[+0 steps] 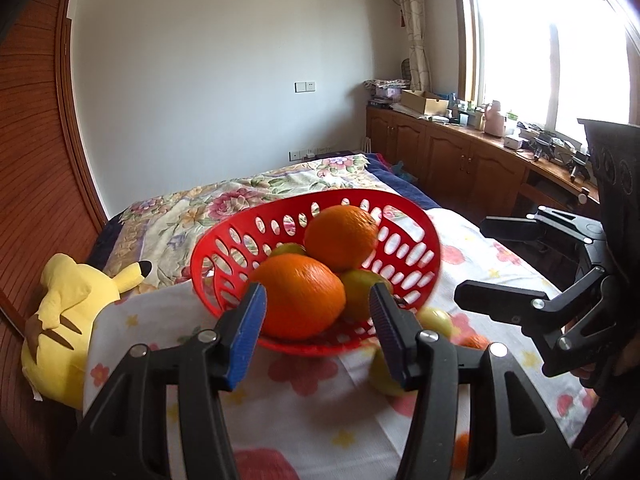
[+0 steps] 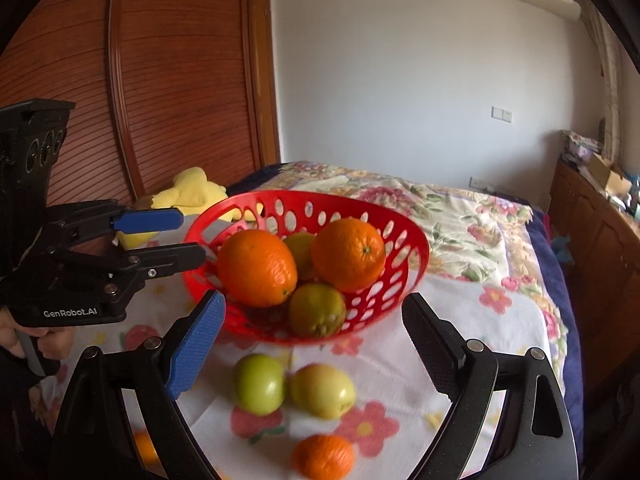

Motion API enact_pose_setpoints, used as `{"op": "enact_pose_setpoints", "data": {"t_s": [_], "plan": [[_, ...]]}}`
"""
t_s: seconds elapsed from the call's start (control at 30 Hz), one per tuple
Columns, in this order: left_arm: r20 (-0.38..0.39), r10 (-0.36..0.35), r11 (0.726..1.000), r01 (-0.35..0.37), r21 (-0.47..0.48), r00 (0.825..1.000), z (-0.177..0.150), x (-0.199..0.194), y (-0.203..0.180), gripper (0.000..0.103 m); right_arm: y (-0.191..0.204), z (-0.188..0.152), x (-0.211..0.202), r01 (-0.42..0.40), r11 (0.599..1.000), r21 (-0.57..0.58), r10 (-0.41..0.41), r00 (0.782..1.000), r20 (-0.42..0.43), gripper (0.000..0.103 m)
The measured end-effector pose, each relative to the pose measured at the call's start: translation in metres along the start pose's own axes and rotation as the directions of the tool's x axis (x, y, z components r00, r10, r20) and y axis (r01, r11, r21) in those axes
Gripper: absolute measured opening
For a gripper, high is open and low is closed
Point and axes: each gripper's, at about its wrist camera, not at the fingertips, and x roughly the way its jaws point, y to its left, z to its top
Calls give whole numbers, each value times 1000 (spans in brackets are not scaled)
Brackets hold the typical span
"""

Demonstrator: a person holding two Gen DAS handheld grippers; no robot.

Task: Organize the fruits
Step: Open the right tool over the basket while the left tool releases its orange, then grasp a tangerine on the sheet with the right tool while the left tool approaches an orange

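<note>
A red perforated basket (image 1: 224, 256) (image 2: 404, 240) stands on the flowered cloth and holds two big oranges (image 1: 298, 296) (image 2: 348, 254) and two yellow-green fruits (image 2: 318, 310). My left gripper (image 1: 318, 290) (image 2: 192, 236) is at the basket's near-left rim, its jaws partly closed with nothing pressed between the pads. My right gripper (image 2: 314, 300) (image 1: 472, 258) hovers wide open in front of the basket. Below it, two green apples (image 2: 258, 384) and a small tangerine (image 2: 324, 456) lie loose on the cloth. A second tangerine (image 2: 146, 446) lies at the lower left.
A yellow plush toy (image 1: 68, 320) (image 2: 192, 196) lies left of the basket against the wooden wardrobe (image 2: 168, 100). The bed's right edge (image 2: 560, 320) drops toward a cluttered wooden cabinet (image 1: 460, 152) under the window. A hand (image 2: 24, 340) holds the left gripper's handle.
</note>
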Motion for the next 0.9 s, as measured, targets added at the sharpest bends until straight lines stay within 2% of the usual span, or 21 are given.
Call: {"op": "enact_pose_setpoints", "data": {"t_s": [0.4,0.7,0.9], "plan": [[-28,-42,998,41,-49,999,-52,-29,-14,59,30,-52,-34,19,999,43,-18,1000,-23,91],[-72,-40,998,36,-47,997,-94,-35,-27,60,49,-87,-43,9,998,58,-7,999,-43,85],[-86,-55,996,48,-80,995,-117,-34,-27,62,53,-107,-35,-17,996,82,23,996,-82,77]]}}
